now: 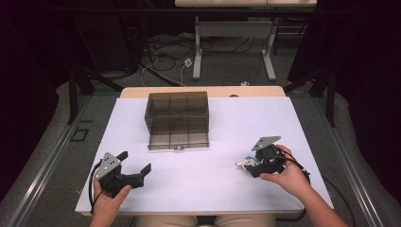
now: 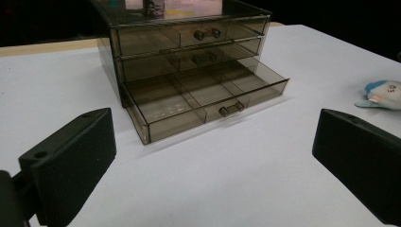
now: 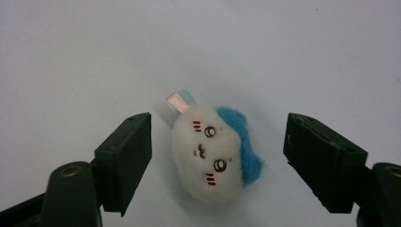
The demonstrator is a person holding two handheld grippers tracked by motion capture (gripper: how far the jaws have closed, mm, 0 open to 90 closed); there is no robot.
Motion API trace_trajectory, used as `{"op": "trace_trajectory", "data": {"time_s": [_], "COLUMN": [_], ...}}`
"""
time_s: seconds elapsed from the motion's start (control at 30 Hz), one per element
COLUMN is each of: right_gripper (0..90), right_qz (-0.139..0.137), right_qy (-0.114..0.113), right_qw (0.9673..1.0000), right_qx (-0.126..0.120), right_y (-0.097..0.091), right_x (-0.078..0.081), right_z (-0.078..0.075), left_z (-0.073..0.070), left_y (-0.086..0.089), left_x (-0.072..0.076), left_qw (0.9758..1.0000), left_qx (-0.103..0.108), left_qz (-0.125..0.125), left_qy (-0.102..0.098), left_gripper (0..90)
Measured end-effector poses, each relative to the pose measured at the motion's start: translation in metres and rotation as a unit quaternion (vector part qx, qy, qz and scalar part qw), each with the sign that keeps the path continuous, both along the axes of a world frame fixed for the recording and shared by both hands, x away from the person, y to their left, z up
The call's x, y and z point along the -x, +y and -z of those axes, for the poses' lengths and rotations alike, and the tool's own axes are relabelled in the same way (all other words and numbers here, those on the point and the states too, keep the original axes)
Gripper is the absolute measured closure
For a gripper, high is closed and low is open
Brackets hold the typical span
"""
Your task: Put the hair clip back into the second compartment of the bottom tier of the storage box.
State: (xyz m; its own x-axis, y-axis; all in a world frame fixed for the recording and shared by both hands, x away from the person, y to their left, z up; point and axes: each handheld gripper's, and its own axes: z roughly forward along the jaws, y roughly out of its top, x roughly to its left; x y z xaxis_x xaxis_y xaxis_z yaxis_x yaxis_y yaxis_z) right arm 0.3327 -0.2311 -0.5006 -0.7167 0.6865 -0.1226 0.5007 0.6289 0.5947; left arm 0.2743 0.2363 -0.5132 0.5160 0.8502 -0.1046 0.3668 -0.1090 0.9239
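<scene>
- A white table top (image 1: pixel 246 123) with a pale wooden far edge (image 1: pixel 142 91) is seen in the high view.
- A grey floor (image 1: pixel 227 71) is laid beyond it, strewn with tangled cables (image 1: pixel 163 54).
- A second table on light metal legs (image 1: pixel 197 52) is placed farther back.
- Dark curtains (image 1: pixel 359 56) are hung on both sides.
- Metal rails (image 1: pixel 42 165) are run along the floor.

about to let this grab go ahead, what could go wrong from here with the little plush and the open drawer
The right gripper straddles the plush toy with open jaws, and the toy sits nearer one jaw: closing may nudge or roll it instead of pinching it. The bottom drawer is shallow and divided, so the toy may catch on a partition or the rim.
</scene>
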Motion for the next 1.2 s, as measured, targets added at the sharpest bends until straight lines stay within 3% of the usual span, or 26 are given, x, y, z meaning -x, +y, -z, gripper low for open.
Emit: {"op": "trace_trajectory", "data": {"time_s": [0.13, 0.47, 0.87, 1.0, 1.07, 1.13, 1.17, 1.2], "right_gripper": [23.7, 23.4, 23.6, 24.4, 24.5, 25.0, 25.4, 26.1], "right_qz": [-0.002, -0.01, -0.01, 0.007, -0.004, 0.013, -0.002, 0.004], "right_qy": [0.018, 0.028, 0.053, 0.072, 0.064, 0.081, 0.074, 0.073], "right_qw": [0.9998, 0.9992, 0.9983, 0.9972, 0.9976, 0.9964, 0.9968, 0.9969], "right_qx": [0.011, 0.026, 0.023, 0.021, 0.028, 0.022, 0.03, 0.029], "right_y": [0.001, 0.002, 0.006, 0.007, 0.006, 0.008, 0.006, 0.006], "right_x": [-0.004, -0.01, -0.015, -0.017, -0.019, -0.018, -0.021, -0.021], "right_z": [0.003, 0.008, 0.015, 0.017, 0.018, 0.019, 0.019, 0.02], "left_z": [0.0, 0.0, 0.0, 0.0, 0.0, 0.0, 0.0, 0.0], "left_y": [0.0, 0.0, 0.0, 0.0, 0.001, 0.001, 0.0, 0.0], "left_x": [0.0, 0.0, -0.001, -0.001, -0.001, -0.001, 0.0, 0.0], "left_qw": [1.0, 1.0, 1.0, 1.0, 1.0, 1.0, 1.0, 1.0], "left_qx": [0.001, -0.001, -0.003, -0.003, -0.004, -0.004, -0.001, 0.0], "left_qz": [0.0, 0.001, 0.001, 0.001, 0.002, 0.002, 0.001, 0.001], "left_qy": [0.002, 0.002, 0.001, 0.001, 0.002, 0.002, 0.003, 0.003], "left_gripper": [1.0, 1.0, 1.0, 1.0, 1.0, 1.0, 1.0, 1.0]}}
